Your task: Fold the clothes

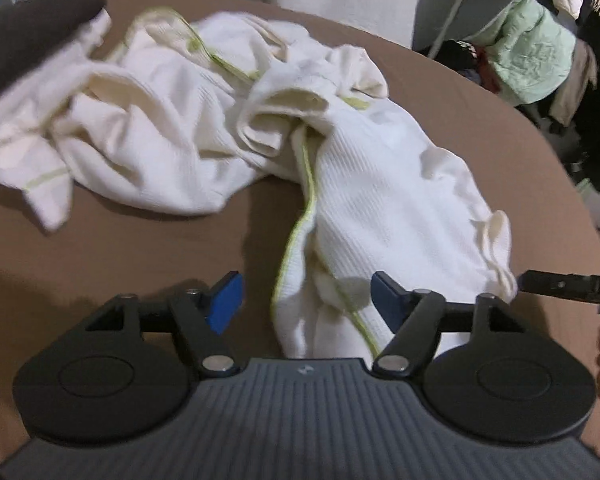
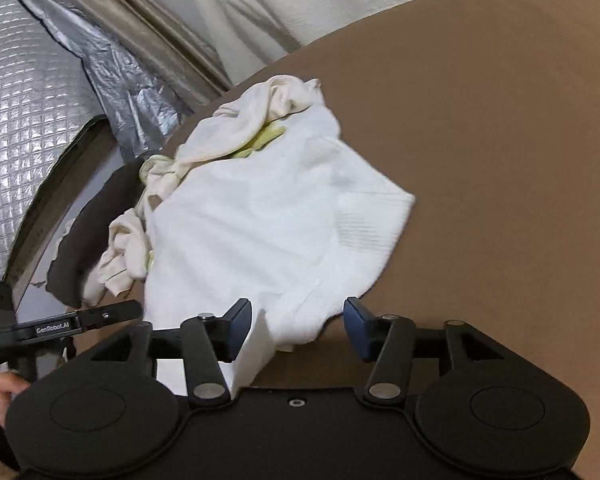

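Both grippers' jaws gape, unpressed, around the white garment lying between them.

Black left gripper, right gripper: blue pads, ribbed grey housing, round side discs, silver pivot screws, "GenRobot.AI" lettering on finger.

Left gripper is pointing steeply down, jaws standing apart, pads pressing nothing. Right gripper is angling down too, jaws apart. A hand is gripping the left handle.
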Motion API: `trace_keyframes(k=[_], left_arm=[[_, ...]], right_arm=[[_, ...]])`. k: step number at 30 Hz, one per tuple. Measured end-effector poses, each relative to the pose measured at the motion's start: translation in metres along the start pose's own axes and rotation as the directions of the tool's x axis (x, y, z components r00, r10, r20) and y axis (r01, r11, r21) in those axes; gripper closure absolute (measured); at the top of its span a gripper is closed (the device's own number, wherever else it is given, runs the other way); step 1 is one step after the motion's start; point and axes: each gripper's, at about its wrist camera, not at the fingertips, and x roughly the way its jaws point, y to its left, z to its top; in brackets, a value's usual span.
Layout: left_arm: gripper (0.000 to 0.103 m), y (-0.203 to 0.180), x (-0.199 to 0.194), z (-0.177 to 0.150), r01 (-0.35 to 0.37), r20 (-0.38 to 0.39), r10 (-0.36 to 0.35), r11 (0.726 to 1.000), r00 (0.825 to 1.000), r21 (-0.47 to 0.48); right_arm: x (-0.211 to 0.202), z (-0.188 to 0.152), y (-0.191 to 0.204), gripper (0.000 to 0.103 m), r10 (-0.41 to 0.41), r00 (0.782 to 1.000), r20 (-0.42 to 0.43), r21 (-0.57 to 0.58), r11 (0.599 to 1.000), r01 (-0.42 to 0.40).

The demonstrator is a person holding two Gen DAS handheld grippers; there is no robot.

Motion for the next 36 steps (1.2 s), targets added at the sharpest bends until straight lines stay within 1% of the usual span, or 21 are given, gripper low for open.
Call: trace_keyframes(k=[3, 5, 7, 9, 10, 11, 13, 15, 18, 20, 21, 23, 24, 26, 27, 28, 29, 31, 32, 35, 36], left_arm=[[0.031, 0.004, 0.019, -0.005, 0.064, -0.068, -0.067, 0.997, 0.995, -0.052], [0.012, 0.005, 0.029, -0.008, 0.076, -0.1, -0.084, 0.993, 0.991, -0.087], [0.009, 0.003, 0.039, -0.01, 0.073, -0.074, -0.079, 0.994, 0.994, -0.08], [0.026, -0.007, 0.041, -0.013, 0.053, -0.035, -0.054, 0.998, 0.998, -0.031], [0.074, -0.013, 0.041, -0.014, 0.054, -0.022, -0.054, 0.999, 0.998, 0.003], [0.087, -0.021, 0.038, -0.014, 0.071, -0.011, -0.07, 0.997, 0.997, 0.025], [0.088, -0.036, 0.019, -0.013, 0.092, 0.054, -0.094, 0.995, 0.994, 0.041], [0.088, -0.059, -0.013, -0.013, 0.103, 0.158, -0.122, 0.987, 0.98, 0.123], [0.079, -0.093, -0.052, -0.007, 0.128, 0.251, -0.177, 0.972, 0.952, 0.198], [0.055, -0.103, -0.053, -0.006, 0.186, 0.222, -0.228, 0.963, 0.948, 0.193], [0.052, -0.106, -0.052, -0.011, 0.198, 0.22, -0.24, 0.96, 0.946, 0.197], [0.039, -0.108, -0.046, -0.02, 0.147, 0.203, -0.193, 0.964, 0.96, 0.22], [0.039, -0.107, -0.042, -0.025, 0.11, 0.188, -0.157, 0.965, 0.969, 0.237], [0.039, -0.101, -0.032, -0.032, 0.064, 0.143, -0.104, 0.964, 0.984, 0.259], [0.039, -0.098, -0.026, -0.033, 0.05, 0.118, -0.083, 0.966, 0.99, 0.254], [0.038, -0.093, -0.02, -0.033, 0.04, 0.093, -0.064, 0.969, 0.994, 0.242], [0.038, -0.088, -0.013, -0.033, 0.027, 0.067, -0.044, 0.974, 0.997, 0.227], [0.038, -0.079, 0.003, -0.03, 0.015, 0.027, -0.021, 0.984, 0.999, 0.177], [0.038, -0.073, 0.009, -0.029, 0.022, 0.013, -0.024, 0.989, 1.0, 0.149], [0.038, -0.057, 0.024, -0.03, 0.015, -0.011, -0.014, 0.996, 1.0, 0.087], [0.038, -0.053, 0.027, -0.03, 0.003, -0.012, -0.002, 0.997, 1.0, 0.074]], right_arm=[[0.011, 0.002, 0.001, 0.037, -0.073, 0.997, -0.025, -0.023, 0.997, 0.072], [0.022, 0.005, 0.0, 0.036, -0.138, 0.99, -0.029, -0.04, 0.99, 0.137], [0.029, 0.009, -0.002, 0.028, -0.15, 0.989, -0.003, -0.026, 0.988, 0.15], [0.039, 0.017, -0.001, 0.024, -0.155, 0.987, 0.036, -0.03, 0.987, 0.156], [0.043, 0.021, 0.001, 0.038, -0.161, 0.985, 0.056, -0.047, 0.985, 0.164], [0.05, 0.027, 0.008, 0.097, -0.17, 0.983, 0.062, -0.109, 0.978, 0.176], [0.051, 0.037, 0.029, 0.095, -0.177, 0.977, 0.116, -0.253, 0.946, 0.202], [0.028, 0.042, 0.06, 0.096, -0.159, 0.96, 0.229, -0.411, 0.878, 0.244], [-0.02, 0.054, 0.077, 0.096, -0.234, 0.884, 0.405, -0.507, 0.747, 0.43], [-0.038, 0.072, 0.054, 0.098, -0.327, 0.835, 0.443, -0.464, 0.713, 0.525], [-0.036, 0.076, 0.041, 0.098, -0.398, 0.791, 0.465, -0.457, 0.657, 0.599], [-0.028, 0.083, 0.015, 0.099, -0.531, 0.676, 0.511, -0.443, 0.512, 0.736], [-0.023, 0.086, 0.001, 0.098, -0.569, 0.658, 0.493, -0.431, 0.498, 0.753], [-0.012, 0.095, -0.029, 0.097, -0.59, 0.731, 0.344, -0.387, 0.62, 0.683], [-0.008, 0.095, -0.036, 0.096, -0.591, 0.746, 0.306, -0.371, 0.648, 0.665], [-0.004, 0.092, -0.038, 0.092, -0.604, 0.739, 0.299, -0.369, 0.641, 0.673], [-0.002, 0.087, -0.035, 0.078, -0.628, 0.709, 0.321, -0.364, 0.609, 0.704], [-0.004, 0.079, -0.026, 0.057, -0.644, 0.679, 0.351, -0.33, 0.594, 0.734], [-0.01, 0.073, -0.021, 0.056, -0.627, 0.688, 0.366, -0.312, 0.614, 0.725], [-0.032, 0.052, 0.008, 0.052, -0.539, 0.748, 0.388, -0.301, 0.693, 0.655], [-0.036, 0.042, 0.017, 0.052, -0.49, 0.786, 0.376, -0.314, 0.731, 0.606]])
